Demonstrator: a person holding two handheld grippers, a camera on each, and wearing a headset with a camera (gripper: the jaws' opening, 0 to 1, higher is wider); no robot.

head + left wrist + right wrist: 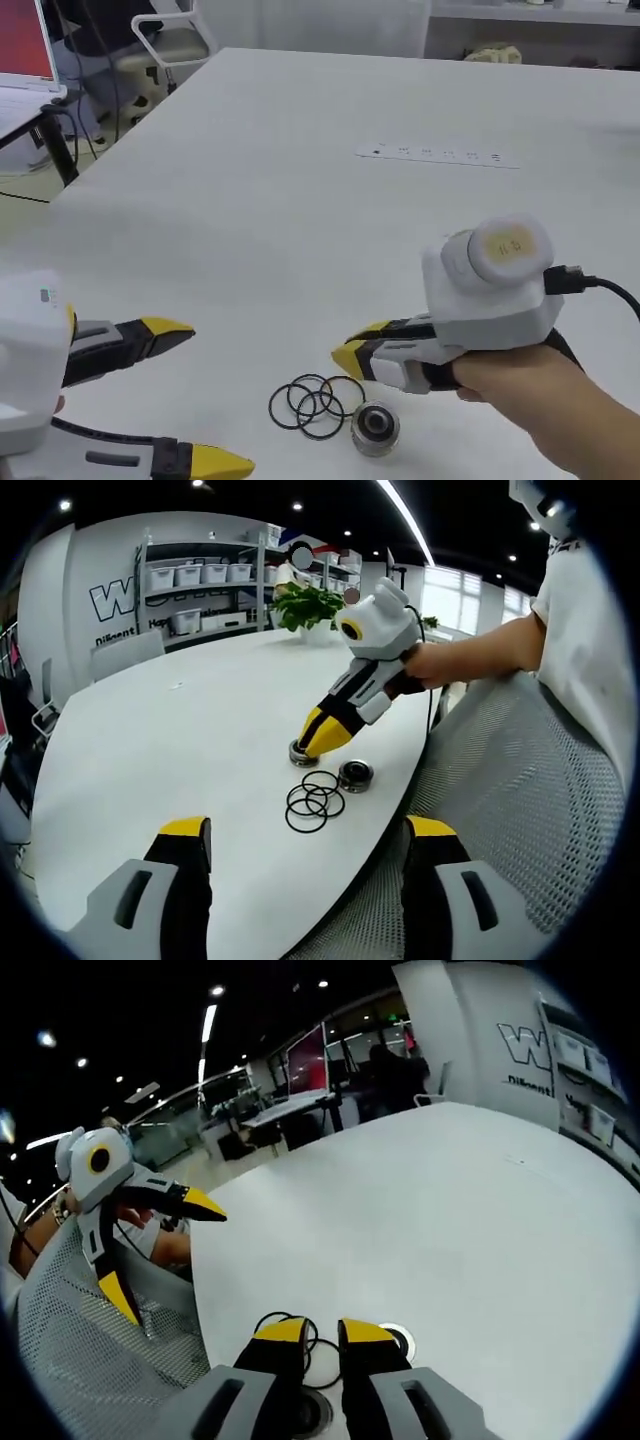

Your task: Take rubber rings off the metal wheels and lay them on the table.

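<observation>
Several black rubber rings (pixel 315 400) (pixel 314 801) lie overlapping on the white table (pixel 300 200). Beside them stands a metal wheel (pixel 375 426) (pixel 355 775) (pixel 310 1412). A second wheel (pixel 299 752) (pixel 401 1341) sits on the table right at the tips of my right gripper (pixel 348 358) (pixel 322 735) (pixel 325 1332). Its jaws are shut, low over the table; nothing shows between them. My left gripper (pixel 218 398) (pixel 308 828) (pixel 170 1260) hovers near the table's front edge, short of the rings, open wide and holding nothing.
A white power strip (pixel 435 155) lies further back on the table. A mesh chair (pixel 500 780) stands at the table's near edge by the person. An office chair (pixel 165 45) and a desk are at the far left; a potted plant (pixel 305 605) sits at the far end.
</observation>
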